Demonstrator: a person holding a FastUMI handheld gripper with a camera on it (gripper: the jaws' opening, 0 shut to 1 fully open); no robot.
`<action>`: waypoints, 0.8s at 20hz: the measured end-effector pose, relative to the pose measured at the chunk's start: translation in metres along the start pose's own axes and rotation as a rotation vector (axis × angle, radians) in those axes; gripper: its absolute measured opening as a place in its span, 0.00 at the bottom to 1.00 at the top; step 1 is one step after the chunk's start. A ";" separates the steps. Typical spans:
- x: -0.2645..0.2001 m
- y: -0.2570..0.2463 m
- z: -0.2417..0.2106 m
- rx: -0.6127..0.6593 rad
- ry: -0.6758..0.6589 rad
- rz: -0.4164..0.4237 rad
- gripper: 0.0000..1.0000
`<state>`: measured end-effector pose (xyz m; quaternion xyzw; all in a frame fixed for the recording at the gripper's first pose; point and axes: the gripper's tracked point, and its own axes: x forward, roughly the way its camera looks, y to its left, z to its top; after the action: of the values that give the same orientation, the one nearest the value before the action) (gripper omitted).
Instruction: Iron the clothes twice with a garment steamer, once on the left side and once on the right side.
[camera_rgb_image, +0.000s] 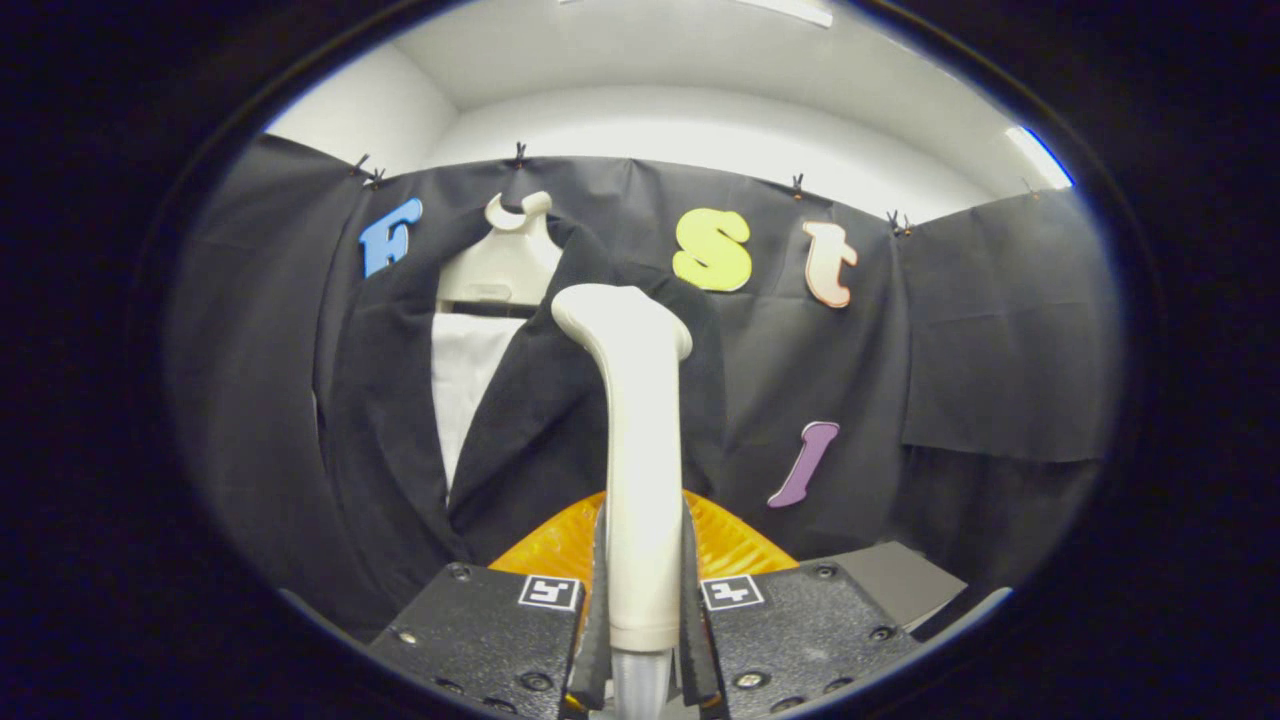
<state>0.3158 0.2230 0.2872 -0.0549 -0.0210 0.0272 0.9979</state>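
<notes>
**Steamer upright in the fingers, head level with the jacket's chest**

At the bottom centre of the frame the gripper (642, 620) has its two black fingers (598, 620) clamped on the cream handle of the garment steamer (640, 470), one finger pressing on each side of the handle's lower end. The handle rises straight up from between them through the middle of the picture, and its rounded head bends toward the upper left, ending just above the frame's centre. Below the grip, a pale grey neck or hose end leaves the handle at the bottom edge.

Behind the steamer, left of centre, a dark jacket (400, 420) hangs on a cream hanger (505, 265) against the booth's black cloth wall. The hanger's hook sits in the upper left of the frame. The jacket's lapels fall open over a white panel (465, 385), which shows between them just left of the steamer's handle. The steamer's head overlaps the jacket's right-hand lapel and shoulder area; whether it touches the cloth cannot be told from this angle.

An orange ribbed piece (560, 548) fans out just beyond the fingers on both sides of the handle. A grey flat surface (895, 580) lies at the lower right, beside the gripper's body.
</notes>
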 end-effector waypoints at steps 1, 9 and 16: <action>0.001 0.001 -0.006 -0.010 0.002 -0.008 0.31; -0.020 0.003 -0.061 -0.053 0.041 -0.046 0.31; -0.027 0.023 -0.118 -0.075 0.093 -0.069 0.31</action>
<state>0.2932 0.2319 0.1661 -0.0928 0.0227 -0.0106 0.9954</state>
